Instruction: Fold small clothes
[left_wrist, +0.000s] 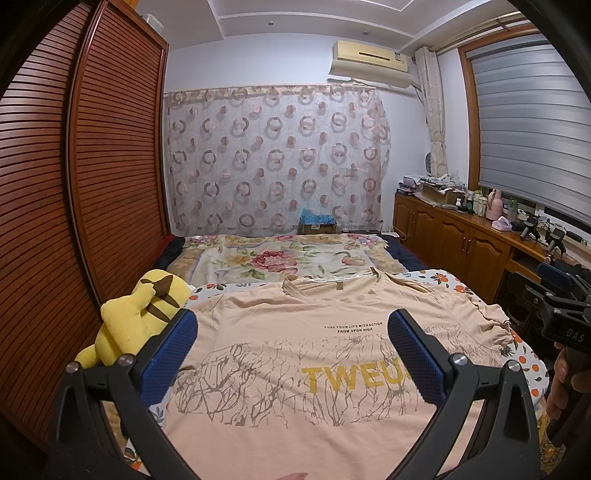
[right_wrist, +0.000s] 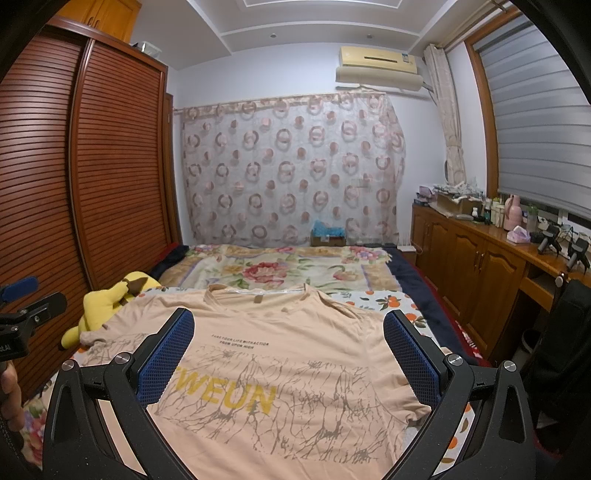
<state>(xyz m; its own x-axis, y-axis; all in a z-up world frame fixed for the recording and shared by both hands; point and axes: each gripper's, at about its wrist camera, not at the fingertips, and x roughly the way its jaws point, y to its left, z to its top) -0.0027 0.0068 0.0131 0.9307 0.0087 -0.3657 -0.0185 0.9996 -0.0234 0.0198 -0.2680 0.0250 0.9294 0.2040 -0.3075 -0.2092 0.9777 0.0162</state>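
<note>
A peach T-shirt (left_wrist: 295, 354) with yellow letters and a branch print lies spread flat, front up, on the bed, collar toward the far end. It also shows in the right wrist view (right_wrist: 288, 354). My left gripper (left_wrist: 291, 354) is open and empty, held above the shirt's lower left part. My right gripper (right_wrist: 288, 354) is open and empty above the shirt's lower right part. The right gripper's body shows at the right edge of the left wrist view (left_wrist: 565, 317); the left one shows at the left edge of the right wrist view (right_wrist: 22, 317).
A yellow plush toy (left_wrist: 140, 314) lies at the shirt's left, against the brown slatted wardrobe (left_wrist: 74, 206). A floral quilt (left_wrist: 280, 254) covers the far bed. A wooden cabinet (right_wrist: 476, 266) with bottles runs along the right wall.
</note>
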